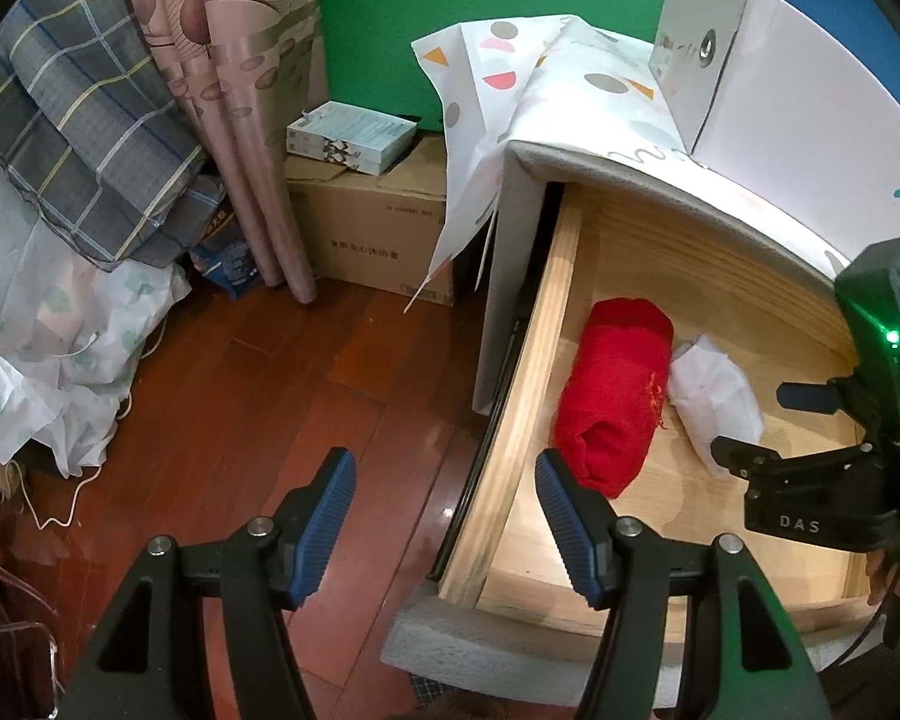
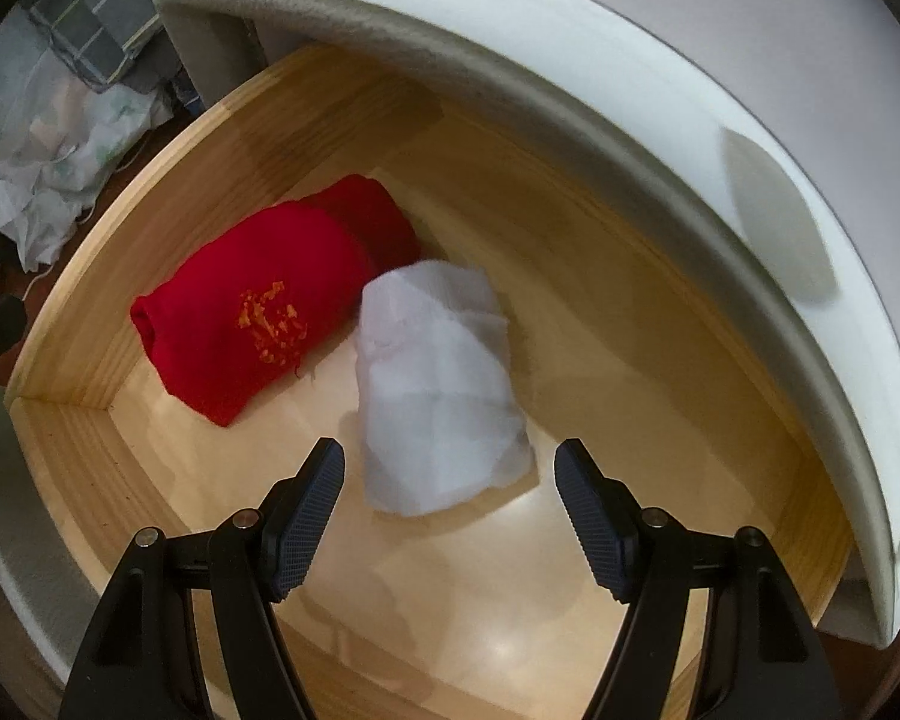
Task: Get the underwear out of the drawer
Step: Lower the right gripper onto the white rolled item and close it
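Drawer [image 2: 72,336] pulled out, right claw [image 2: 450,480] is held spread wide at the white roll [image 2: 438,390] beside the red roll [image 2: 258,324], apparently for grasping, while left claw [image 1: 444,486] is kept open and empty above the floor [image 1: 330,372].

"DAS" stands in pale letters on the right gripper [image 1: 750,426]; the cardboard box [image 1: 378,228] carries unreadable print.

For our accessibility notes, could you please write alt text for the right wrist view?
The open right gripper hovers just short of a folded white garment lying in an open wooden drawer. A rolled red garment with an orange motif lies beside it on the left; whether they touch is unclear.
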Demonstrator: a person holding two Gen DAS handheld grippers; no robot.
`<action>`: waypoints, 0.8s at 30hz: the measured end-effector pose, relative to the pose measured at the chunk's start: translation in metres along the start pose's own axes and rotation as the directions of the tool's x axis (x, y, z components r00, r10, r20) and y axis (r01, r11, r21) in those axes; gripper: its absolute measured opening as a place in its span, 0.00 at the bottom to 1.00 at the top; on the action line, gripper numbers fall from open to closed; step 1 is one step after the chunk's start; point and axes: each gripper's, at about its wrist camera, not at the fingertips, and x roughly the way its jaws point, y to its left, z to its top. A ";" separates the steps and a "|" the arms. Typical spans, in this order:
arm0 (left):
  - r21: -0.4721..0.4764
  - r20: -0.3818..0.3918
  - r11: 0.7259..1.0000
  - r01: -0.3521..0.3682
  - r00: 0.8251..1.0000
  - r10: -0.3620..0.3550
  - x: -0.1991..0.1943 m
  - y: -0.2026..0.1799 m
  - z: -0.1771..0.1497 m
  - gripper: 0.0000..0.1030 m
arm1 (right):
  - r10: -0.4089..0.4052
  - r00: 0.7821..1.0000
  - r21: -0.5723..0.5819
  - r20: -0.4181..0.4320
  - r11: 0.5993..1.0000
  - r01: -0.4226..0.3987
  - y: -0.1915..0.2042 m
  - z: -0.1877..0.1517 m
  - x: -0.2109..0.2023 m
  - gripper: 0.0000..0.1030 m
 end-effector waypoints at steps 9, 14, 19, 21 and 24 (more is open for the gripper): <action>-0.013 -0.008 1.000 -0.001 1.000 0.001 0.001 0.002 0.000 0.62 | -0.039 0.999 -0.093 -0.027 0.995 0.037 0.013 0.015 0.023 0.68; -0.012 -0.014 1.000 -0.002 1.000 0.002 0.002 0.002 0.000 0.62 | -0.051 0.999 -0.131 -0.019 0.990 0.048 0.021 0.020 0.030 0.68; -0.009 -0.020 1.000 0.000 1.000 0.000 0.003 0.001 0.000 0.62 | -0.023 1.000 -0.112 -0.011 0.993 0.022 0.018 0.022 0.032 0.62; -0.008 -0.020 1.000 0.001 1.000 -0.001 0.003 0.002 0.000 0.62 | -0.006 1.000 -0.090 -0.011 0.996 0.005 0.014 0.021 0.031 0.56; -0.006 -0.017 1.000 0.002 1.000 -0.002 0.003 0.001 0.000 0.62 | 0.007 1.000 -0.080 -0.023 0.997 -0.009 0.011 0.017 0.030 0.55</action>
